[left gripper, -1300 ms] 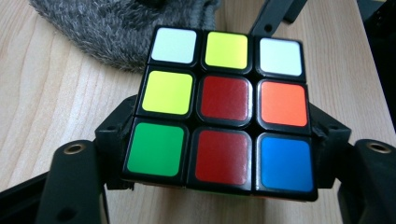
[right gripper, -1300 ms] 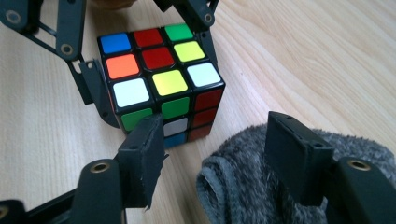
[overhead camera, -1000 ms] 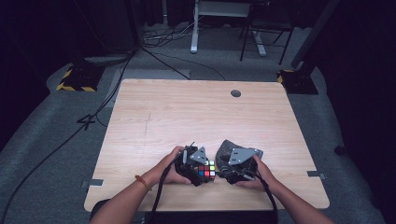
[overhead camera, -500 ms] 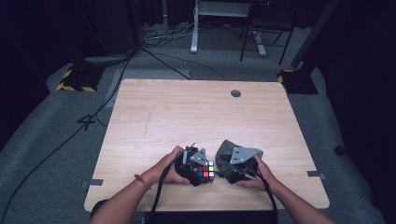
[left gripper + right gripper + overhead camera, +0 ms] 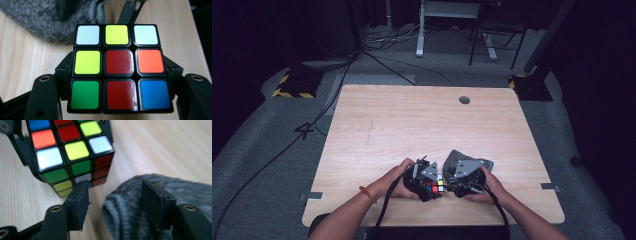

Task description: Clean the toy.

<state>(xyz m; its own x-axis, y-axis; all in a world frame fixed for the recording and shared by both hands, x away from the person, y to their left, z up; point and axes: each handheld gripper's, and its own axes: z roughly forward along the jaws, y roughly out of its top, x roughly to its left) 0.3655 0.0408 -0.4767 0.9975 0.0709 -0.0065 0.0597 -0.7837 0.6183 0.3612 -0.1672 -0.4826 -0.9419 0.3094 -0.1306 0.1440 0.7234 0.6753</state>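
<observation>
Your left gripper holds the puzzle cube near the front edge of the tabletop. Its jaws have just been closing, and now they press on the two sides of the cube, one at each side. In the left gripper view the face toward the camera shows white, yellow, white on top, yellow, red, orange in the middle, and green, red, blue at the bottom.

Just to the right, your right gripper has its jaws open, with the edge of a grey furry cloth lying between them. One jaw stands close beside the cube's corner.
</observation>
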